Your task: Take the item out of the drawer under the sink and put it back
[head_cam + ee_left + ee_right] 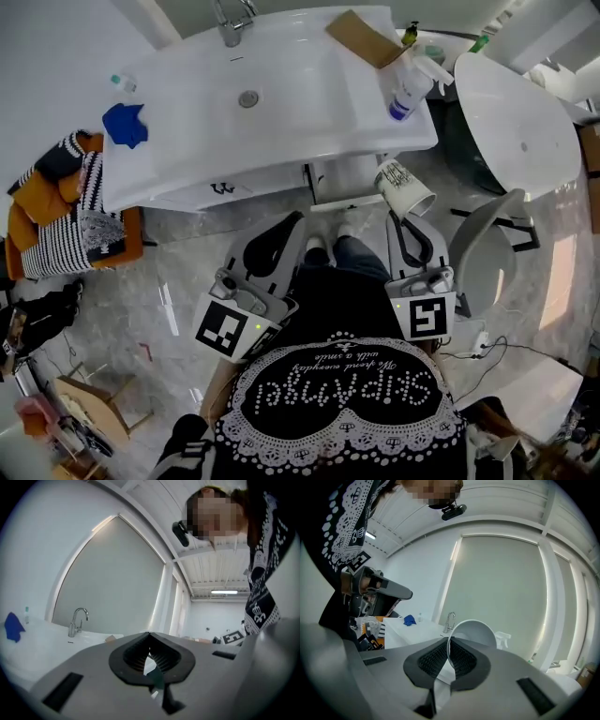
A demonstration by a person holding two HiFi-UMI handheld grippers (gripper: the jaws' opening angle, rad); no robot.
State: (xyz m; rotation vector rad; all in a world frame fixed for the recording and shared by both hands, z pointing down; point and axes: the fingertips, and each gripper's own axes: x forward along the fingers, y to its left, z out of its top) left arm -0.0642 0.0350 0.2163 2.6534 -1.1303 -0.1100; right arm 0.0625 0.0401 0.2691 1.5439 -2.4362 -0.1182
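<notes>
Right gripper (409,223) pinches the paper cup (405,187) by its rim, left gripper (281,230) clamped shut, empty; cup seems out, next lower it into the under-sink drawer (343,181)

Looking steeply down: the right gripper (402,221) has the paper cup (406,187) pinched by its rim, and the cup is tilted with its mouth turned down towards the camera, just in front of the white cabinet front (225,187). The left gripper (292,225) hangs beside it over the grey floor (178,272). Its jaws seem pressed together with nothing in them, though this angle makes that hard to be sure of. Up top is the white sink (281,89), with the faucet (231,22) at its back edge. A blue cloth (125,125) lies on the left, and a spray bottle (409,92) and a piece of cardboard (364,37) are on the right. Striped fabric (67,211) is heaped far left.
</notes>
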